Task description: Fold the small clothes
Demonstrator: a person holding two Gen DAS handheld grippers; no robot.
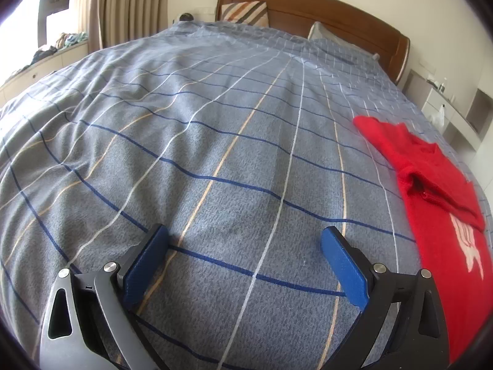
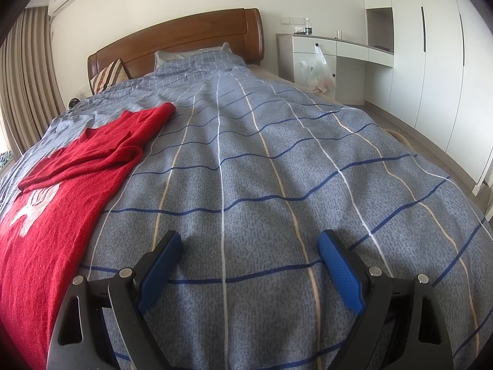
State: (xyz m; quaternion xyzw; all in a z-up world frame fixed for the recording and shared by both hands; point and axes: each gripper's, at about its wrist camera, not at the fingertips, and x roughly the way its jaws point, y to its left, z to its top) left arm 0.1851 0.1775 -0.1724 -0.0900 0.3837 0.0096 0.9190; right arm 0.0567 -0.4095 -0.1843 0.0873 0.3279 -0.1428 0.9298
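Note:
A small red knit sweater [image 1: 431,185] with a white motif lies on the blue-grey checked bedspread [image 1: 215,138], at the right edge of the left wrist view. It also shows at the left of the right wrist view [image 2: 61,191], with a sleeve folded across its chest. My left gripper [image 1: 245,237] is open and empty, low over the bedspread, left of the sweater. My right gripper [image 2: 249,242] is open and empty, low over the bedspread [image 2: 292,169], right of the sweater. The sweater lies between the two grippers.
A wooden headboard [image 1: 308,9] and pillows [image 1: 243,12] stand at the far end of the bed. Curtains and a window bench [image 1: 46,61] with clothes are at the left. A white desk [image 2: 332,49] with a hanging plastic bag [image 2: 317,71] and wardrobes [image 2: 431,46] are at the right.

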